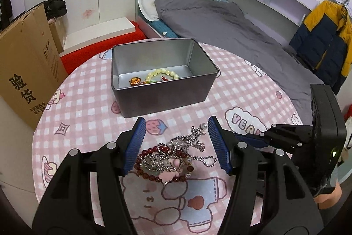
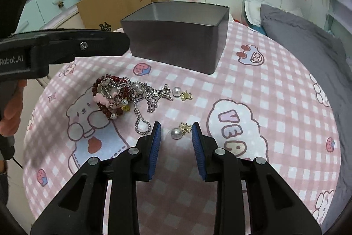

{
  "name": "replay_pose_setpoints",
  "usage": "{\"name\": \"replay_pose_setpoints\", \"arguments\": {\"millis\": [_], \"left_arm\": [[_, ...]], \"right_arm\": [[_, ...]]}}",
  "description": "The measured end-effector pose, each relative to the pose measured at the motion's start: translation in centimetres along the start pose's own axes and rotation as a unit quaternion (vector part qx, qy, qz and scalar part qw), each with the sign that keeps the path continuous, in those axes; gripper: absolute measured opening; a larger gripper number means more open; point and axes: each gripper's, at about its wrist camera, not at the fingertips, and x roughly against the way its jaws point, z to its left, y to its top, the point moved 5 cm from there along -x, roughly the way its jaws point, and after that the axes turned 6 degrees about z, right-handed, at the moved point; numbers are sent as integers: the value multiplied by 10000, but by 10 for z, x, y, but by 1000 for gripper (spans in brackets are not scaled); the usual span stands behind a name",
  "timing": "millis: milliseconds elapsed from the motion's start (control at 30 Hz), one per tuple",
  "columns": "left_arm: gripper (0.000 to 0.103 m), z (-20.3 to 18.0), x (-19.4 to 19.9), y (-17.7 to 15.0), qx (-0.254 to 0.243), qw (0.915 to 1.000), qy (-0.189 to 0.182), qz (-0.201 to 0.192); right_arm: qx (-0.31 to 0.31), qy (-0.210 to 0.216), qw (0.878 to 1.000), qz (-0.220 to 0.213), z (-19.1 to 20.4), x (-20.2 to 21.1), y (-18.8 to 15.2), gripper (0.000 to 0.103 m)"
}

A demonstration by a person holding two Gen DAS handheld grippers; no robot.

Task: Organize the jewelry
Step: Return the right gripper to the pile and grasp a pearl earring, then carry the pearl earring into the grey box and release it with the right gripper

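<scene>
Early: grey rectangular metal tin (image 1: pixel 162 89) holds only a pale-yellow bead bracelet (image 1: pixel 164 74); tangled pile of dark-red bead bracelet and silver chains (image 2: pixel 123 96) and two pearl-and-gold-bow earrings (image 2: pixel 179 131) remain on the table (image 2: pixel 253 91), left tool (image 1: pixel 176 144) wide above the pile, right tool (image 2: pixel 176 142) narrow, astride one earring, not gripping.

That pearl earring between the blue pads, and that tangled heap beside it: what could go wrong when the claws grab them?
Three risks, as guesses. The pearl earring is small and round, so it may roll out as the right claw squeezes. The silver chain is tangled with the red bead bracelet, so the left claw may drag up the whole heap. Dangling pieces could snag the tin box rim.
</scene>
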Motion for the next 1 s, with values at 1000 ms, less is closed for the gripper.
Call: {"name": "replay_pose_setpoints", "arguments": {"millis": [1000], "left_arm": [[22, -54, -80, -6, -954, 9916, 429, 759]], "right_arm": [[-624, 333, 9967, -409, -55, 30, 4, 9]]}}
